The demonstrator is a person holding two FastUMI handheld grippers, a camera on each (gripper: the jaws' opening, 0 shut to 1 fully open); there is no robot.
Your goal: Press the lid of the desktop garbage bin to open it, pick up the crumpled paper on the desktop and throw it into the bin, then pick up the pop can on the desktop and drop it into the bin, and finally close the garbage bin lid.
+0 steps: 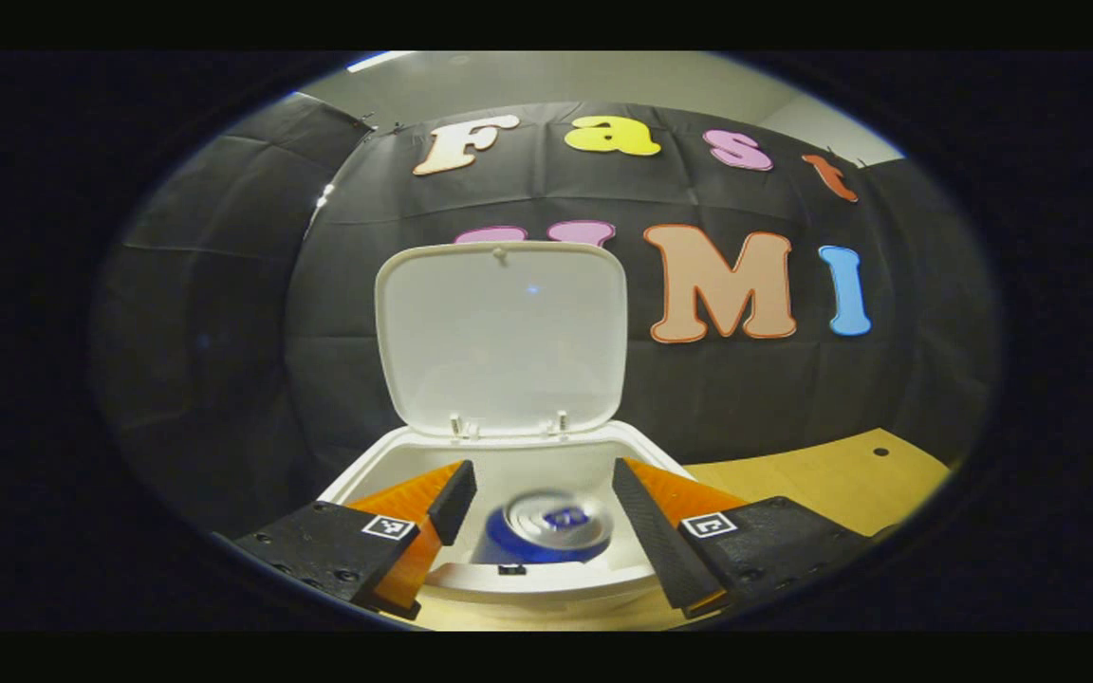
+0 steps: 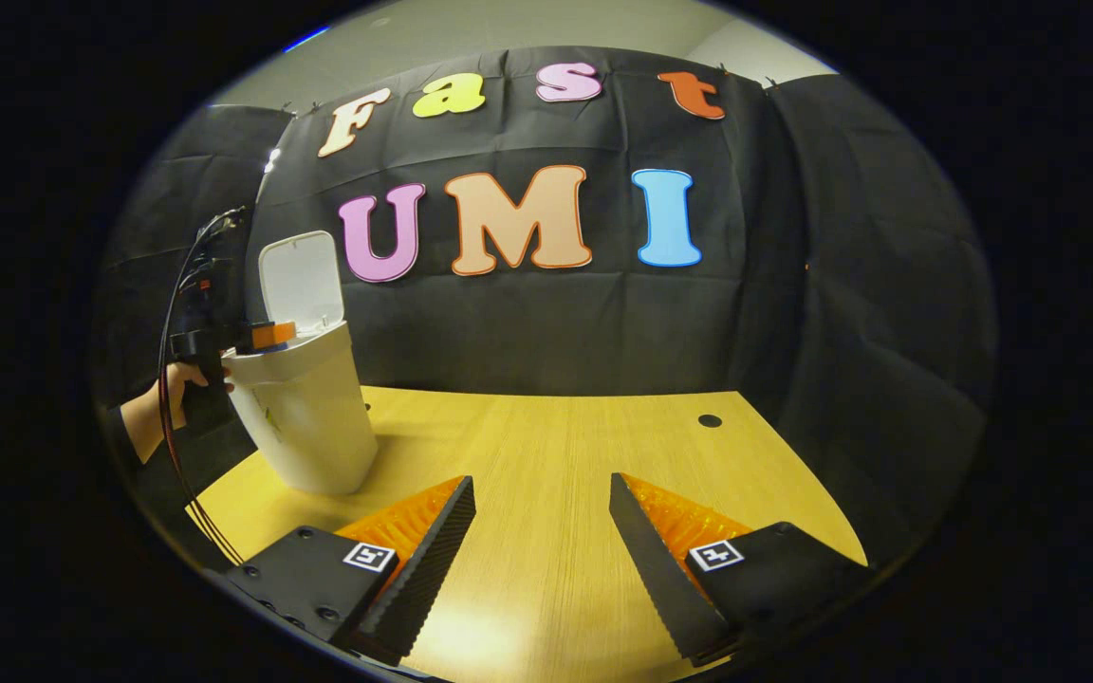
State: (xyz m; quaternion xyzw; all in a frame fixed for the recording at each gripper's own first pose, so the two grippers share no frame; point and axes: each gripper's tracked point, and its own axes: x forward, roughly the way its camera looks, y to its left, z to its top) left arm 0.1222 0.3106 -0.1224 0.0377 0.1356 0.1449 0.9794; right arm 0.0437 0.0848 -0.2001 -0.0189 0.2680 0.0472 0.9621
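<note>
The white desktop bin (image 1: 371, 467) stands right below my left gripper (image 1: 544, 493), its lid (image 1: 501, 332) tipped up against the back. A blue pop can (image 1: 546, 529), blurred, sits top-up inside the bin's mouth between the fingers, which stand wide apart and do not touch it. In the right gripper view the same bin (image 2: 305, 417) is at the table's left with its lid (image 2: 300, 280) raised, and the left gripper (image 2: 267, 334) hangs over its opening, held by a hand (image 2: 153, 408). My right gripper (image 2: 542, 512) is open and holds nothing, low over the wooden table (image 2: 546, 446).
The black cloth wall closes the table's back and right sides. A small dark hole (image 2: 710, 420) marks the tabletop at the far right. Cables (image 2: 176, 313) hang from the left gripper beside the bin. Bare wood (image 1: 822, 479) stretches right of the bin.
</note>
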